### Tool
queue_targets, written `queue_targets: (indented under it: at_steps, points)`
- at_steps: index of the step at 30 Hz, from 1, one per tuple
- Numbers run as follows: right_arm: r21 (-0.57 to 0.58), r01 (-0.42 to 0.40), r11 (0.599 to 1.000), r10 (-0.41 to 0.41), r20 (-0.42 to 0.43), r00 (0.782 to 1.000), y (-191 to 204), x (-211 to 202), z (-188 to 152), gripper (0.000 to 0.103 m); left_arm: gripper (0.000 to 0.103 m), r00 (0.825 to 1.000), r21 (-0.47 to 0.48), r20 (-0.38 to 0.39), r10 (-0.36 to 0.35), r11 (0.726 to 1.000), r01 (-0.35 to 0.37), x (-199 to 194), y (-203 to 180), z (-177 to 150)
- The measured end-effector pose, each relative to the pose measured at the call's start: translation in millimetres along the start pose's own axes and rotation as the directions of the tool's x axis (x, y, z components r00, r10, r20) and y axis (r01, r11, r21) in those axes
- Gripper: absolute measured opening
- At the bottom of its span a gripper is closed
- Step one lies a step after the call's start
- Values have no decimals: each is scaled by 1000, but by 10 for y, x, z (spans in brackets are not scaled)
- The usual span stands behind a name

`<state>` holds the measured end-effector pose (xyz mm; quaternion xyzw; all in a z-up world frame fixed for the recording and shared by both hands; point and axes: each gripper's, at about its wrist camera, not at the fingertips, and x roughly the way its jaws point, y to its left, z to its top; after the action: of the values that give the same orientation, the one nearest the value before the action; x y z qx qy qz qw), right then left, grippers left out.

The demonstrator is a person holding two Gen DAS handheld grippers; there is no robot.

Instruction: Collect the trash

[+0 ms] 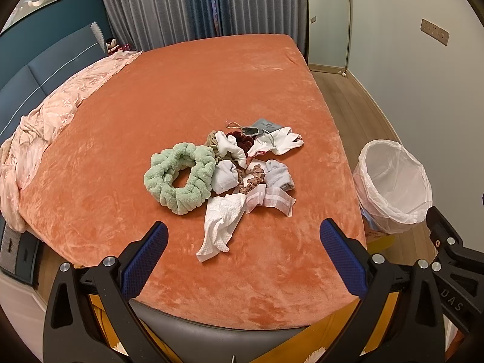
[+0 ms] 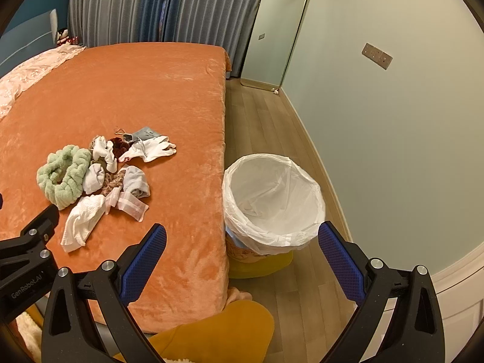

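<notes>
So the stuff to clear is a loose heap on the orange bedspread (image 1: pixel 181 106): a white waffle-textured tissue (image 1: pixel 219 227) at the near edge, a clear zip bag (image 1: pixel 272 201) just beside it, then a fluffy green scrunchie (image 1: pixel 178 177), some rolled socks and smaller hair ties packed together behind. From the left gripper (image 1: pixel 243 252) the tissue is dead ahead and nearest, lying between the lines of its two blue pads, its long axis running roughly along the claw's reach, so I'd guess a small twist is needed to pinch it across the narrow way. Left claw is spread wide, nothing in it. The right gripper (image 2: pixel 242 255) is spread wide and empty too, but the heap sits ahead and off to its left, well apart. What's straight in front of it is the lined trash bin (image 2: pixel 272 202) on the floor, right against the bed's side. So left is clearly the nearer hand for the grab, and the drop is over to its right.
</notes>
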<state>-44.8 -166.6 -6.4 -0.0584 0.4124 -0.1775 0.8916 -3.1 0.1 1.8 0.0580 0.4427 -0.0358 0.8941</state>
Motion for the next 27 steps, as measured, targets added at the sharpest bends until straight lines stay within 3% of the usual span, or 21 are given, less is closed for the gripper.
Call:
queue_targets:
  at_steps: [27]
  points:
    - [-2, 4, 1000, -4, 6, 1000, 11, -34, 1, 96, 96, 1000, -2, 2, 0, 1000, 0, -9, 8, 0]
